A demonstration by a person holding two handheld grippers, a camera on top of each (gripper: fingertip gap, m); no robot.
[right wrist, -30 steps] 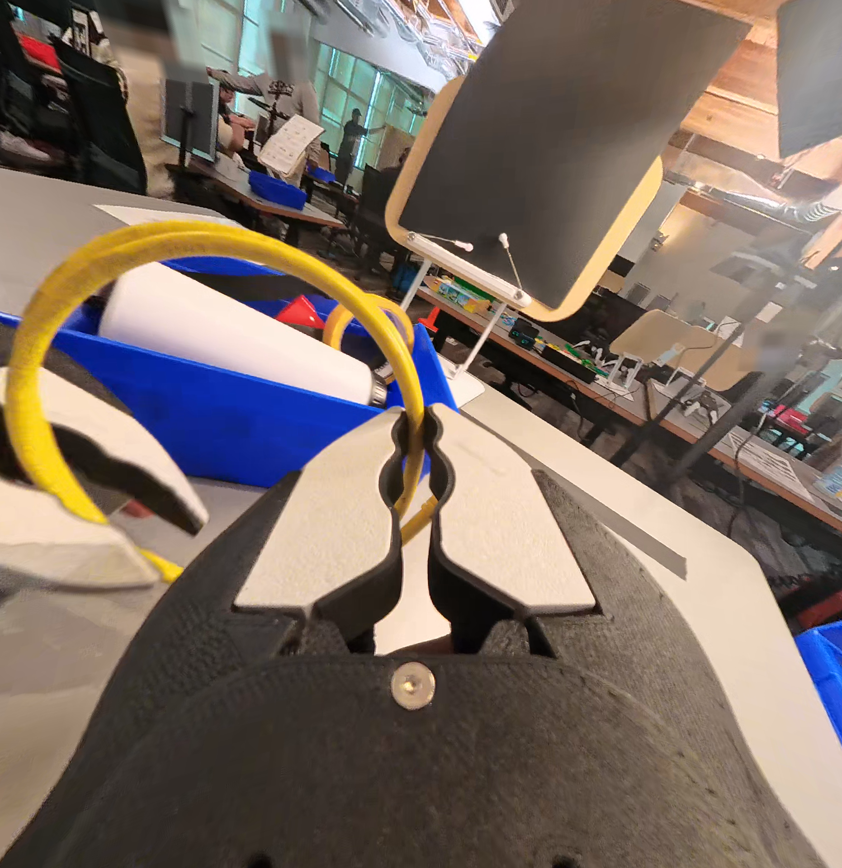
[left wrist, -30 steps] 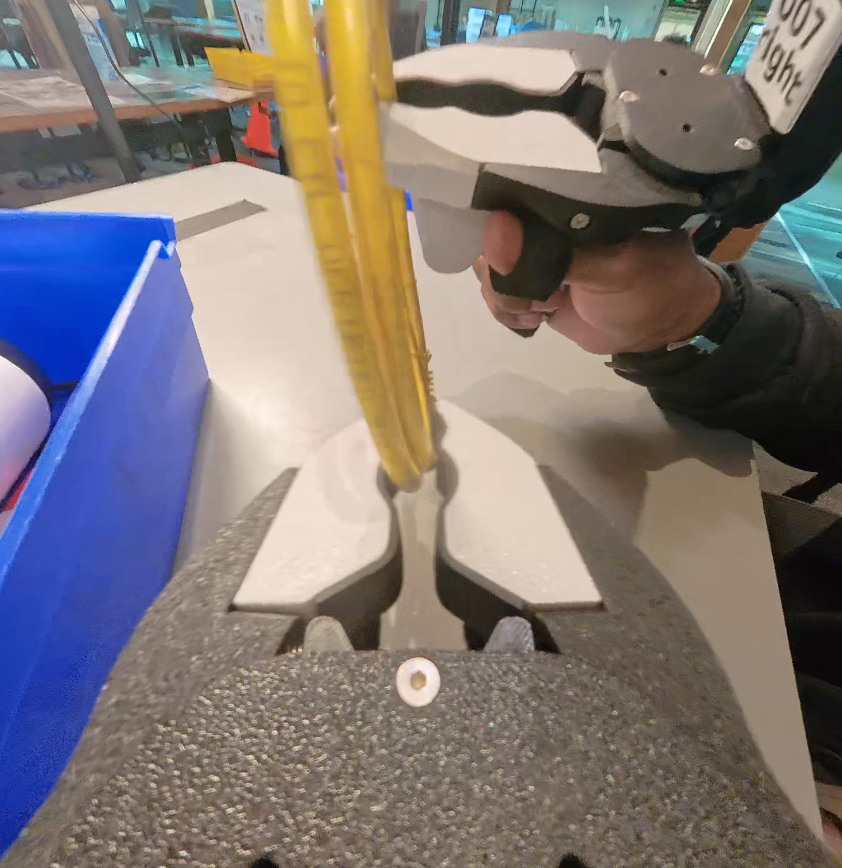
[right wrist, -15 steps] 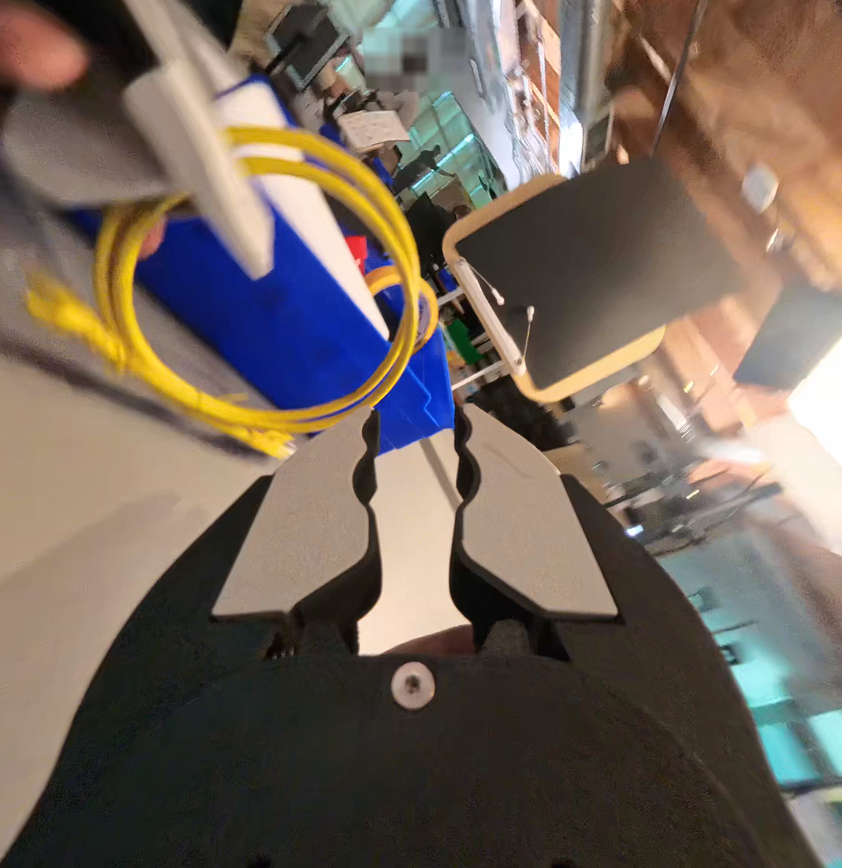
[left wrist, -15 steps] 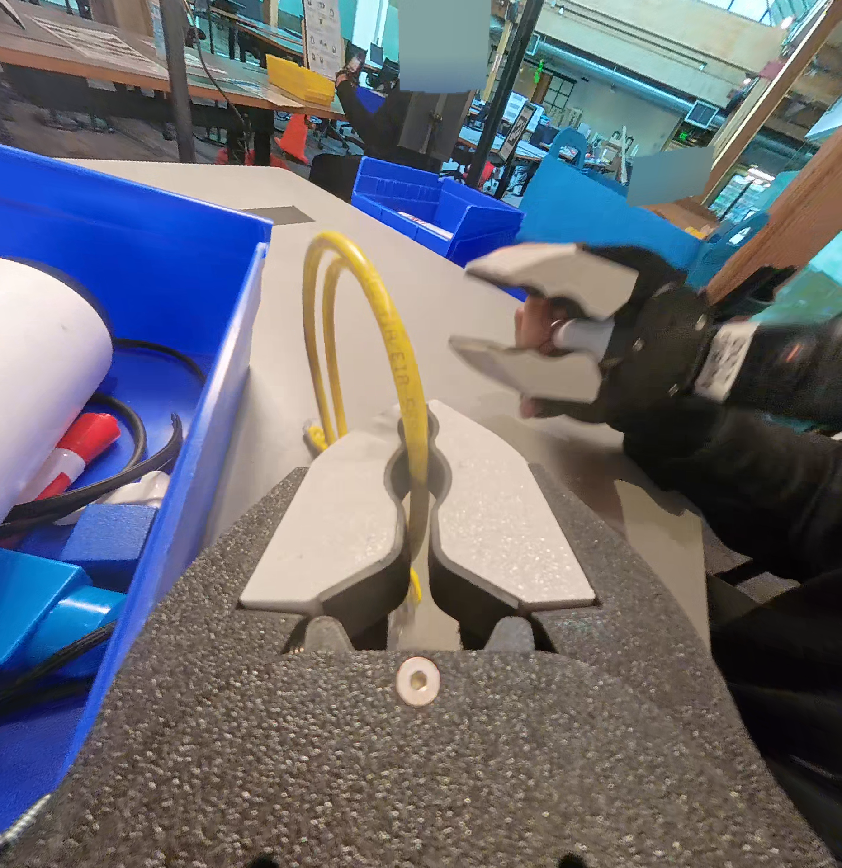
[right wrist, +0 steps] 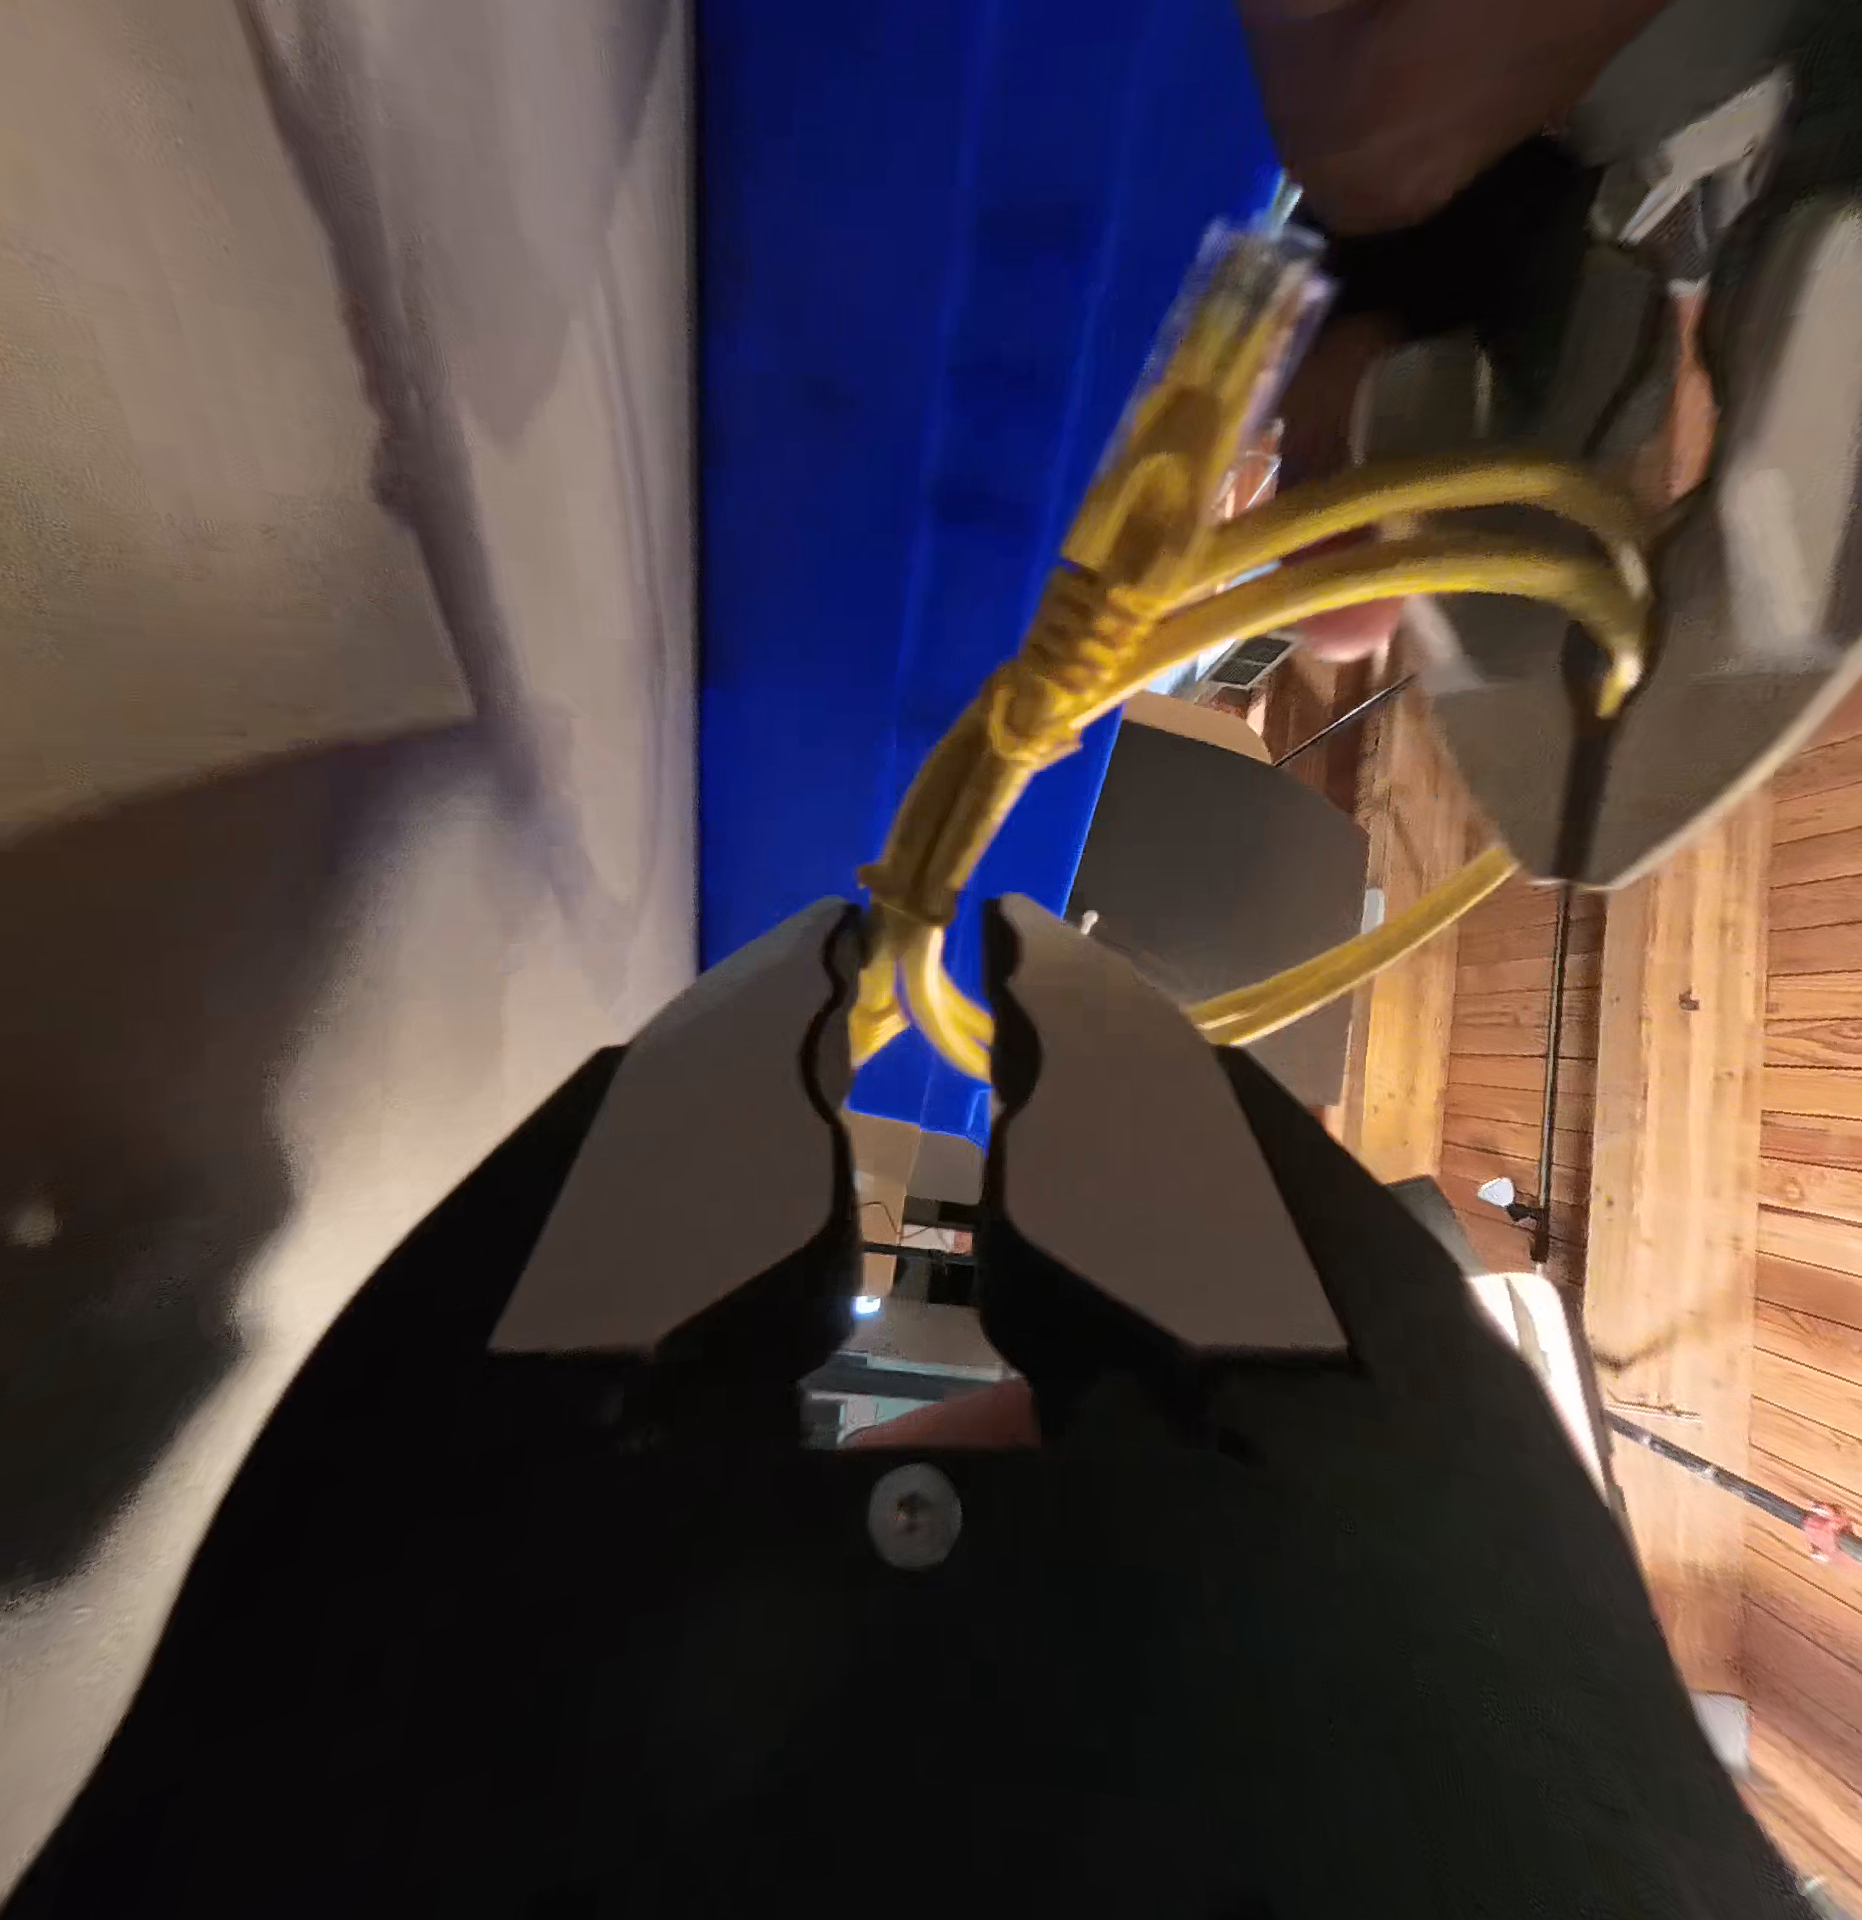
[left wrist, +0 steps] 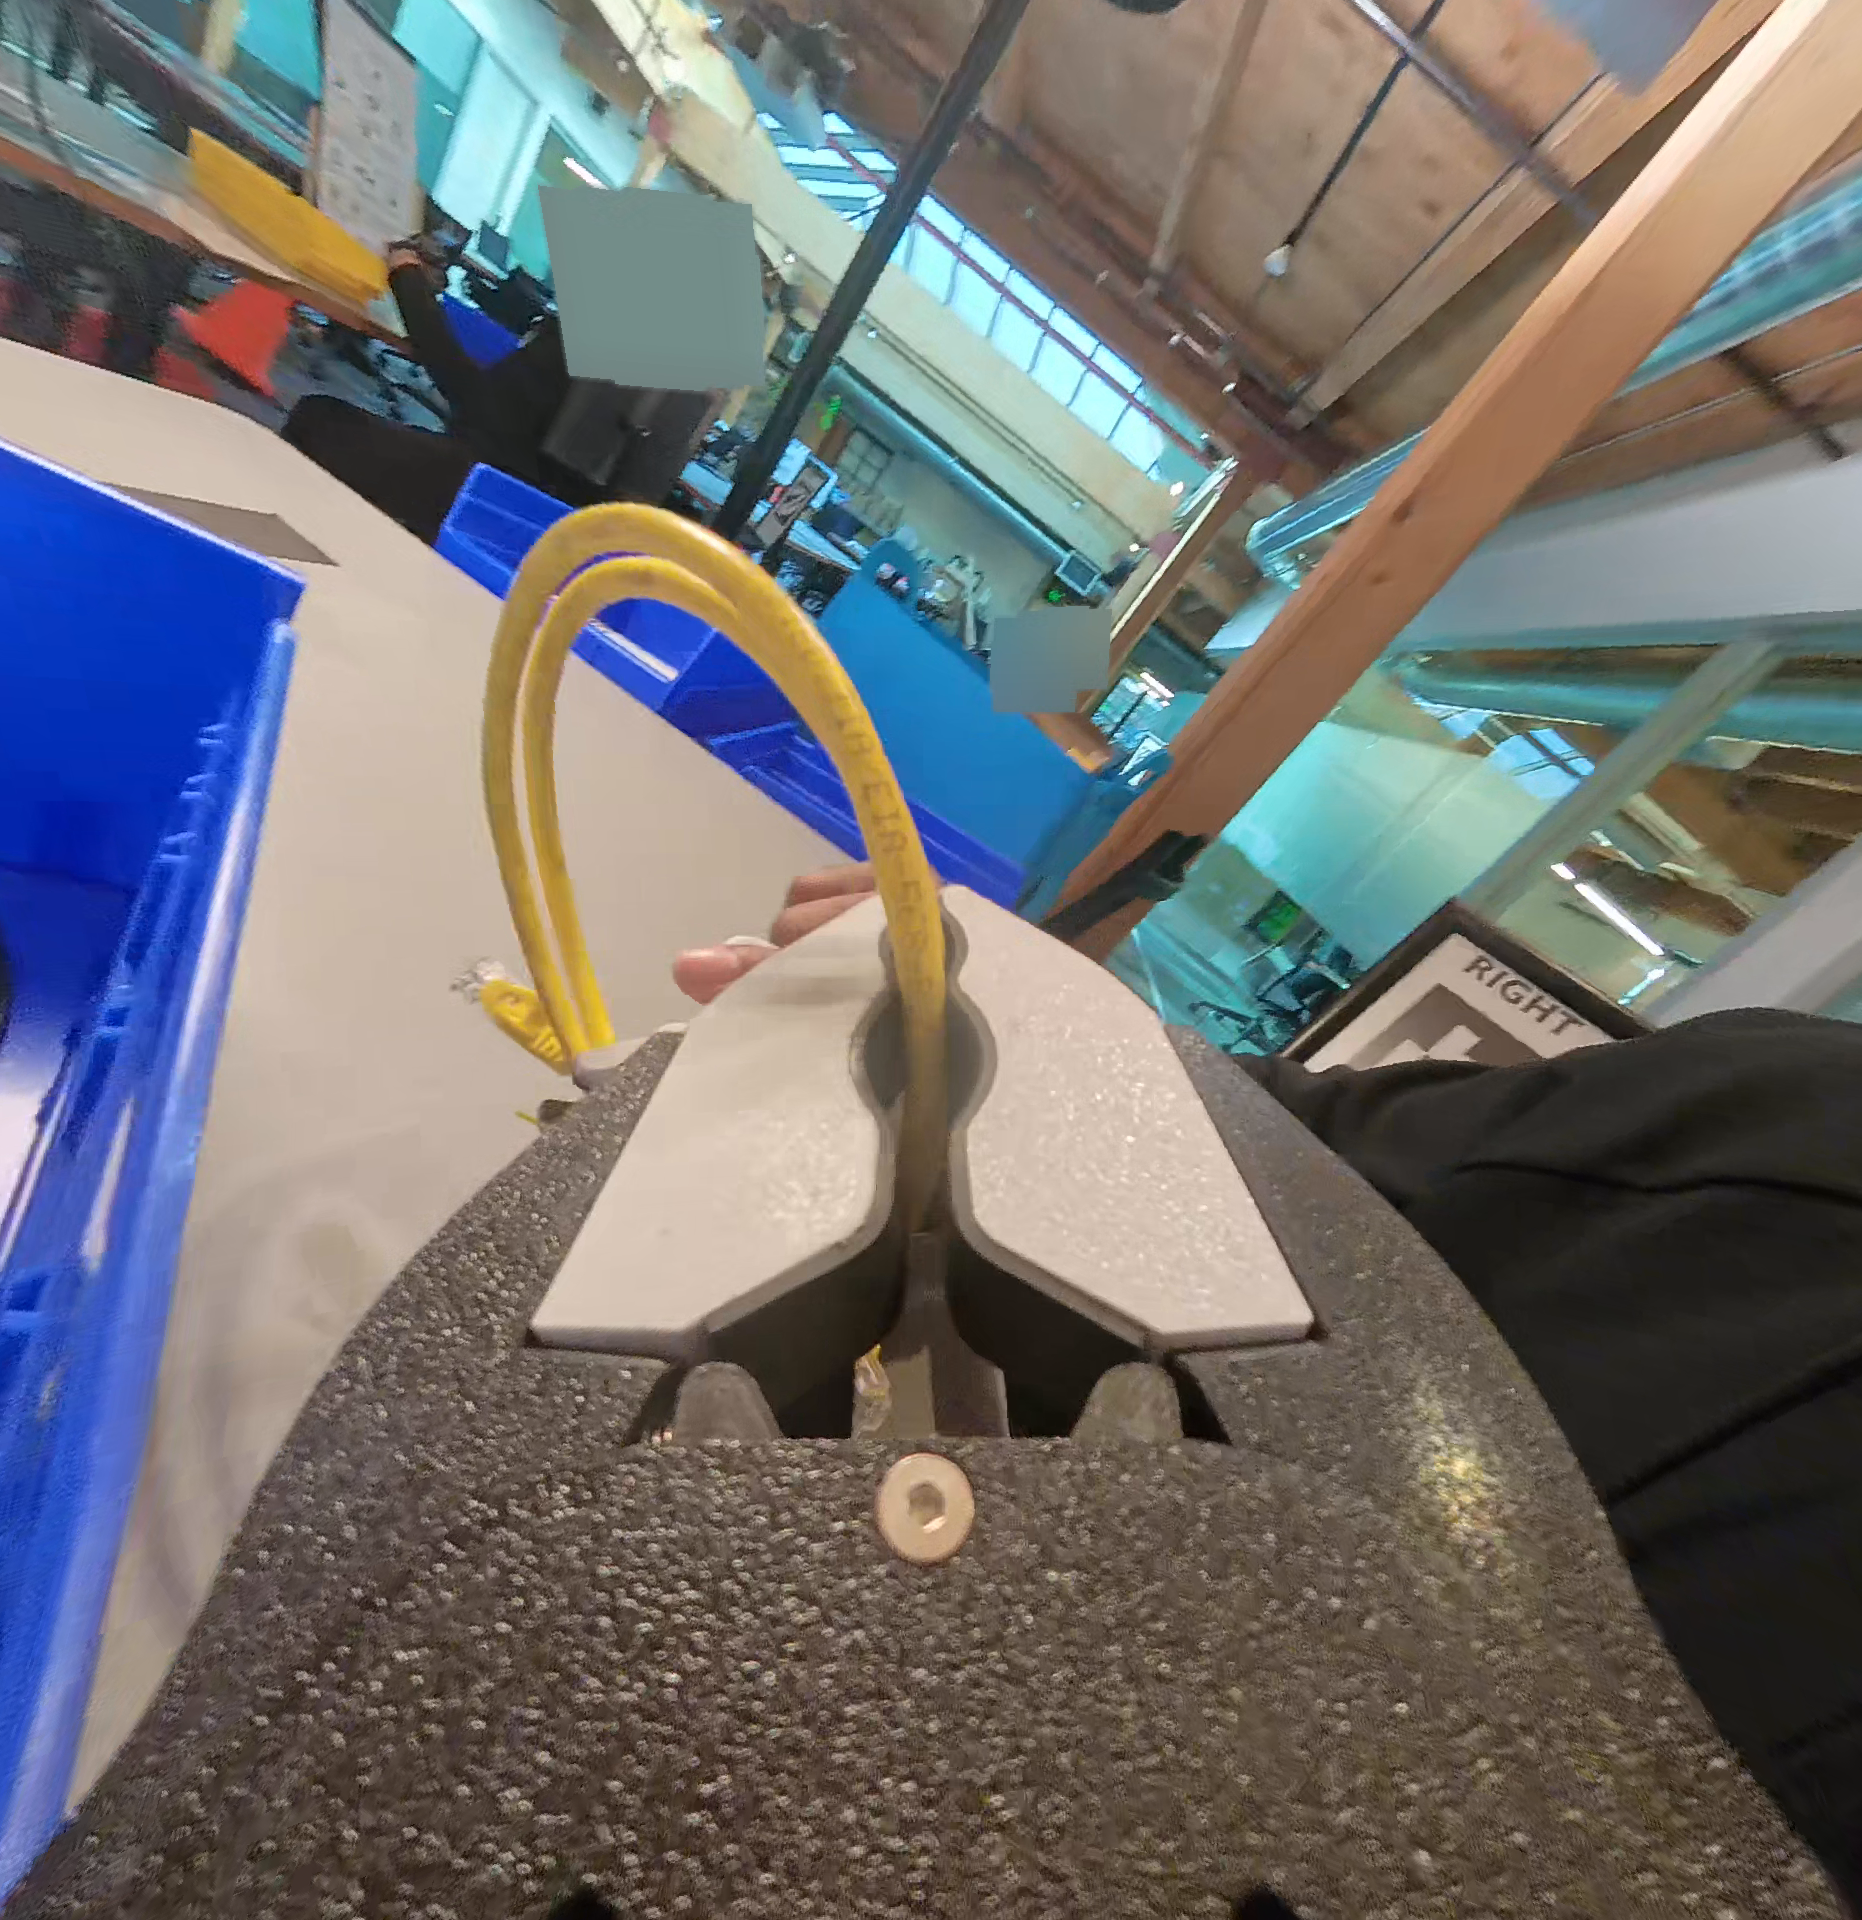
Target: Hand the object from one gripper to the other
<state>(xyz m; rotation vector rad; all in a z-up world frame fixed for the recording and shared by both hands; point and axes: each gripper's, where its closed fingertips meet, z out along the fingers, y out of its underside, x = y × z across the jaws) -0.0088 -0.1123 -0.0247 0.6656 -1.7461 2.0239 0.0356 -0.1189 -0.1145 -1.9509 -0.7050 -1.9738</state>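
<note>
In the left wrist view, the left gripper [left wrist: 919, 997] has its two grey plastic fingers [left wrist: 771, 1132] pressed together on a coiled yellow network cable [left wrist: 698, 582]. One strand of the cable runs down through the round notch between the fingertips, and the rest of the coil arches up and to the left of the gripper in two loops. A yellow plug with a clear tip [left wrist: 501, 997] hangs at the coil's lower left, just above the pale grey tabletop [left wrist: 387, 790]. To the left of the cable stands a large blue plastic bin [left wrist: 106, 831]; more blue bins [left wrist: 698, 665] sit beyond it, at the far edge of the table. A bare hand [left wrist: 771, 935] shows just behind the gripper's left finger, and a black sleeve [left wrist: 1633, 1247] fills the space to the right of the cable.

In the right wrist view, blurred and rolled sideways, the right gripper [right wrist: 922, 940] has its grey fingers [right wrist: 698, 1164] parted, with a clear gap between them. The cable's wrapped, bundled section [right wrist: 1020, 707] lies between the fingertips, close to both; whether either tip touches it is not clear. Up and right of that bundle, the cable's clear-tipped plug [right wrist: 1239, 312] points away, and the loops run on into the closed fingers of the left gripper [right wrist: 1633, 623]. Behind the cable is the blue bin wall [right wrist: 885, 416]; left of it is the grey tabletop [right wrist: 283, 416].
</note>
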